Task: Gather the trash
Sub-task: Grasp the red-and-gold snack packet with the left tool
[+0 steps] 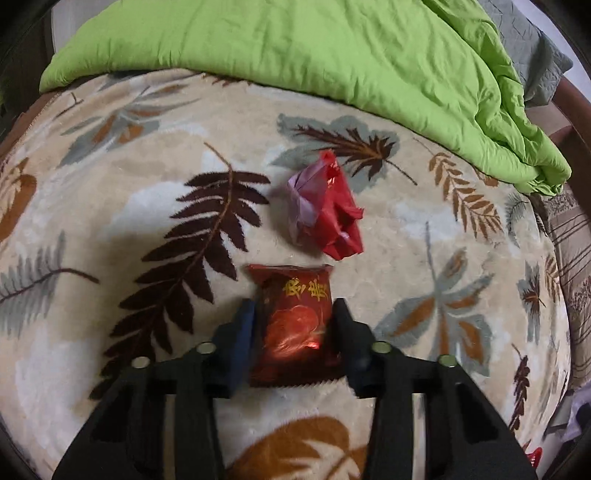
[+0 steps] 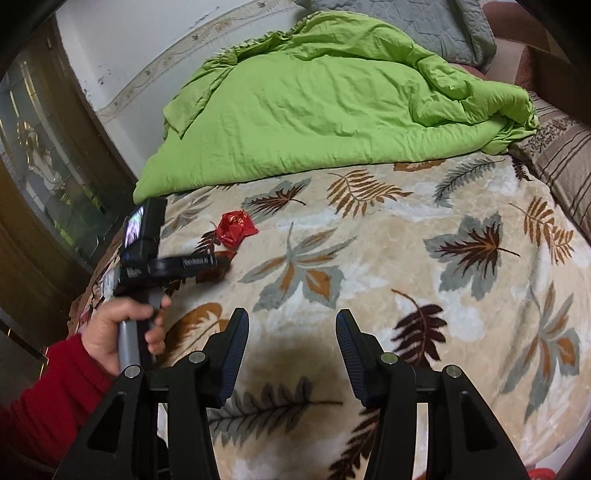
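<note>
A dark red snack packet (image 1: 295,317) with gold characters lies on the leaf-patterned blanket (image 1: 110,206). My left gripper (image 1: 293,314) straddles it, one finger on each side, touching or nearly touching its edges. A crumpled red and purple wrapper (image 1: 325,210) lies just beyond the packet. It also shows in the right wrist view (image 2: 234,227), far left. My right gripper (image 2: 291,325) is open and empty above the blanket (image 2: 406,258). The left gripper's body (image 2: 166,266) and the hand holding it show at the left of that view.
A rumpled green duvet (image 1: 332,55) covers the far part of the bed, also in the right wrist view (image 2: 332,110). A grey pillow (image 2: 424,26) lies behind it. A striped cushion (image 2: 565,166) sits at the right. A wooden glass door (image 2: 44,166) stands left.
</note>
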{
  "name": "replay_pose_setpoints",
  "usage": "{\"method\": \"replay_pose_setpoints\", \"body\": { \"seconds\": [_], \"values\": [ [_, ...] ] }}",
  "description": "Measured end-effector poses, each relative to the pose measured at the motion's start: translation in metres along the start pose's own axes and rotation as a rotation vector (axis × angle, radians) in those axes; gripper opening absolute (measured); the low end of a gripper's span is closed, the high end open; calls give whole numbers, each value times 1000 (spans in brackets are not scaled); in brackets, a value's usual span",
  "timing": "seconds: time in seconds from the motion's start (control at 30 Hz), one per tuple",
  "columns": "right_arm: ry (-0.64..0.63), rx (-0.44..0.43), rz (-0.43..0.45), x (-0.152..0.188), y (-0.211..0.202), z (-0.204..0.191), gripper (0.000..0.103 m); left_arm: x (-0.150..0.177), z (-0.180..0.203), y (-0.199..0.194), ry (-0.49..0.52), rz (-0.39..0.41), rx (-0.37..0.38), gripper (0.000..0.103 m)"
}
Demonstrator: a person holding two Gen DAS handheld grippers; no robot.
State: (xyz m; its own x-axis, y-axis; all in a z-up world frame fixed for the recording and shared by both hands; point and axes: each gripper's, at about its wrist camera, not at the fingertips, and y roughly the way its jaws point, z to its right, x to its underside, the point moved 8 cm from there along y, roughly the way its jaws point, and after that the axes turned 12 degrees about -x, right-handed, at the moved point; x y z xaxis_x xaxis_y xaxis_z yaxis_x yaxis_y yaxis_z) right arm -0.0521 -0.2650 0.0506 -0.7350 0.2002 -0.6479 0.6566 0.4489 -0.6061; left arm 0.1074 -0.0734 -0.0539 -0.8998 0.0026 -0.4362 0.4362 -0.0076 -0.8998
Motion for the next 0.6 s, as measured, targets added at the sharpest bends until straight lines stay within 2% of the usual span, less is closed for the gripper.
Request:
{"method": "replay_pose_setpoints", "body": {
  "seconds": [0.13, 0.2, 0.3, 0.43, 0.6],
  "values": [
    [-41, -23, -5, -25, 28, -13, 54, 8, -11, -12, -9, 70, 14, 35],
    [-61, -53, -15, -37, 49, -22, 59, 12, -23, -23, -32, 103, 24, 35],
    [-79, -92, -52, -54, 95, -33, 60, 20, -45, -37, -64, 159, -11, 35],
    [-131, -97, -107, -67, 156, -52, 61, 24, -77, -49, -116, 225, -77, 35],
    [-183, -76, -161, -78, 220, -68, 61, 22, -100, -46, -172, 244, -111, 35]
  ]
}}
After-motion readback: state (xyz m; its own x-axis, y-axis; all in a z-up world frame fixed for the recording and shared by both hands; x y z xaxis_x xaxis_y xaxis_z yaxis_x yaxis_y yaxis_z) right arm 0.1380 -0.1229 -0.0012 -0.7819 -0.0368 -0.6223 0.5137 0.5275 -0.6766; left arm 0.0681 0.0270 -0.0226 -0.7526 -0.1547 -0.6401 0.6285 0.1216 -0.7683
